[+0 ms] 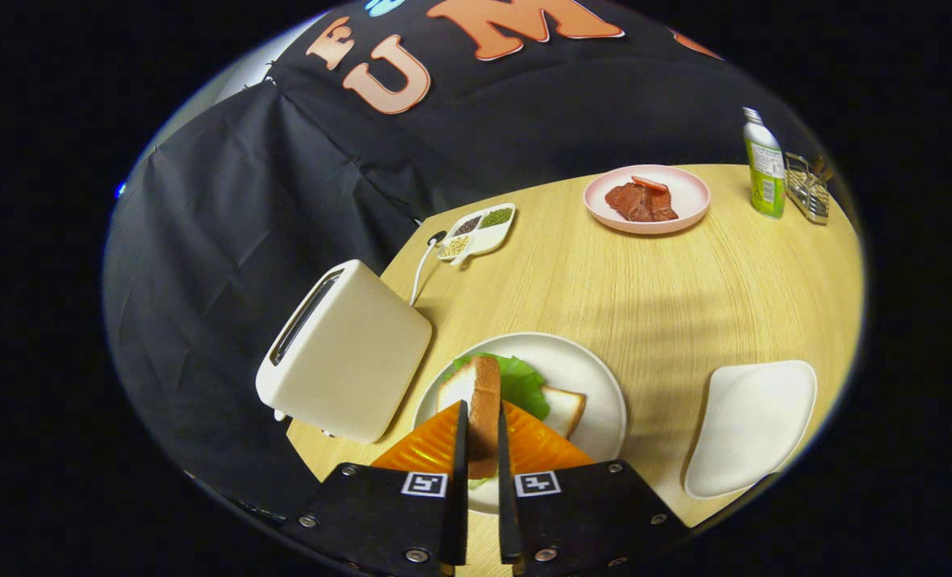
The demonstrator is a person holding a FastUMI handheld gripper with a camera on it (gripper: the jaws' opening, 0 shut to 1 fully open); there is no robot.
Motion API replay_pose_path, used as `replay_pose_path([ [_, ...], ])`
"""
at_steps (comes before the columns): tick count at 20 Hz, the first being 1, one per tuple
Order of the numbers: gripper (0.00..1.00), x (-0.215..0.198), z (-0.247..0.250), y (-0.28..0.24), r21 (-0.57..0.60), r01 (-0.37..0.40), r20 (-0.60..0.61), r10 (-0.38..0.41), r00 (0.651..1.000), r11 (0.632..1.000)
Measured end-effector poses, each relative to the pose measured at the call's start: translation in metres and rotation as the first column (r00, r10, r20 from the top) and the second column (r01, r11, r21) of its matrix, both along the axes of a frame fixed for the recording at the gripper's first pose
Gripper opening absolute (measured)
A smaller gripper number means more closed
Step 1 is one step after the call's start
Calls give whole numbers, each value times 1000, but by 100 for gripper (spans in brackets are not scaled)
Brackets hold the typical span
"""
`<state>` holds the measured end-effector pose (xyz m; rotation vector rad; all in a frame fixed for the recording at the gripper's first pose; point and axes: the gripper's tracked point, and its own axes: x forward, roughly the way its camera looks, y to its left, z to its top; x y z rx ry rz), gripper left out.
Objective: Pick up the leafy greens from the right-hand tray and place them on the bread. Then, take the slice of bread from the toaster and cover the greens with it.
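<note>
Gripper (482, 429) narrow, clamped on the bread slice (476, 401) — seemingly just above the greens (524, 385).

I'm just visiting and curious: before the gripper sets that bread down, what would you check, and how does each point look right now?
1. Grip: gripper fingers press both sides of the bread slice, held on edge: ok.
2. Leafy greens already on the lower bread: ok.
3. Slice over the white plate: ok.
4. Slice lying flat to cover the greens: not ok, it stands upright.
5. Toaster out of the way beside the plate: ok.
6. Height above the greens: cannot tell.
</note>
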<state>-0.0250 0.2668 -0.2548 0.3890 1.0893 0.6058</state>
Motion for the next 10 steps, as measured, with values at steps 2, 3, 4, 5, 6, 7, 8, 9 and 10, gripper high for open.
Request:
replay_pose_path([
  [2, 24, 1, -9, -7, -23, 10, 13, -10, 1000, 1000],
  [3, 26, 1, -12, -8, -38, 12, 31, -11, 999, 999],
  [4, 30, 4, -13, -10, -56, 12, 59, -8, 998, 998],
  [5, 32, 10, -14, -16, -88, 22, 108, -13, 994, 996],
  [6, 36, 15, -10, -24, -116, 37, 158, -18, 987, 993],
  [7, 42, 22, -5, -30, -135, 60, 209, -31, 977, 989],
  [8, 47, 27, 4, -36, -147, 86, 257, -46, 965, 985],
  [9, 52, 32, 14, -42, -148, 108, 300, -59, 952, 983],
  [10, 59, 32, 24, -46, -143, 119, 332, -66, 941, 982],
])
